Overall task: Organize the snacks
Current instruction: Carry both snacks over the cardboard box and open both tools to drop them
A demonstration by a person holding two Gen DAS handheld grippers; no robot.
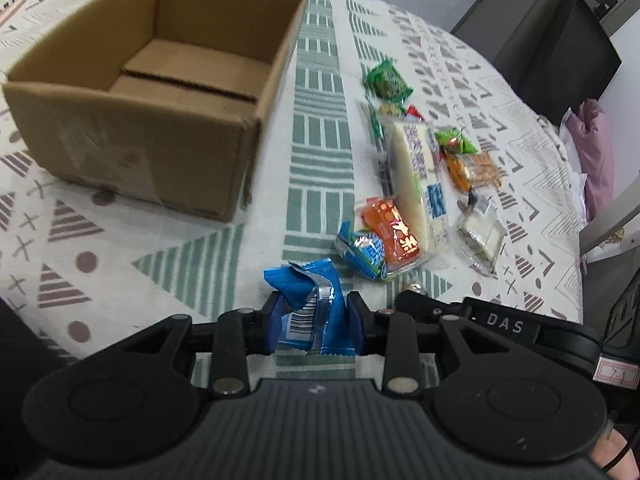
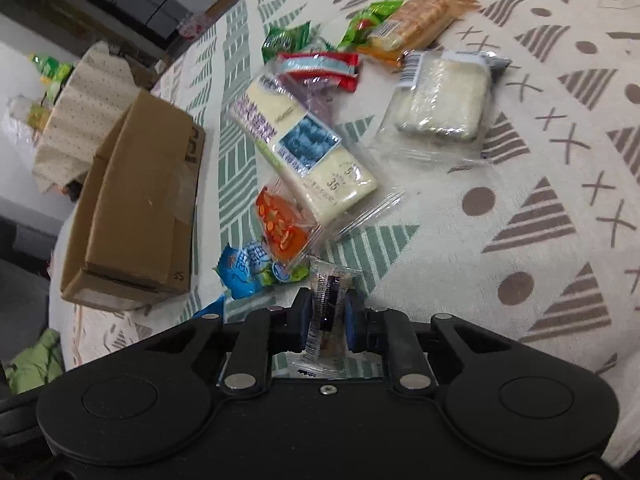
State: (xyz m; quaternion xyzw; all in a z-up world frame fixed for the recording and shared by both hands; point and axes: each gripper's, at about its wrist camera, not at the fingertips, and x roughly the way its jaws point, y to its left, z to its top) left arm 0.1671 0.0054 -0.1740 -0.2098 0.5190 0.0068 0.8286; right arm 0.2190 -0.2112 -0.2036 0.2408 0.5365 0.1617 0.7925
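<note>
My left gripper (image 1: 314, 312) is shut on a crumpled blue snack packet (image 1: 308, 300), held above the patterned cloth, near and right of the open, empty cardboard box (image 1: 160, 80). My right gripper (image 2: 326, 312) is shut on a small clear-wrapped snack with a dark label (image 2: 326, 300). Loose snacks lie in a pile on the cloth: a long white blueberry-print pack (image 2: 304, 152), an orange packet (image 2: 280, 224), a light-blue packet (image 2: 248, 272), a clear pack of white cakes (image 2: 444, 96), a red packet (image 2: 320, 64), green packets (image 1: 386, 82) and an orange cracker pack (image 2: 420, 20).
The cardboard box (image 2: 136, 208) lies left of the pile in the right wrist view. A patterned tablecloth (image 1: 120, 260) covers the table. Dark furniture (image 1: 560, 52) and a pink cloth (image 1: 596, 152) stand beyond the table's right edge. A cream perforated sheet (image 2: 84, 108) sits behind the box.
</note>
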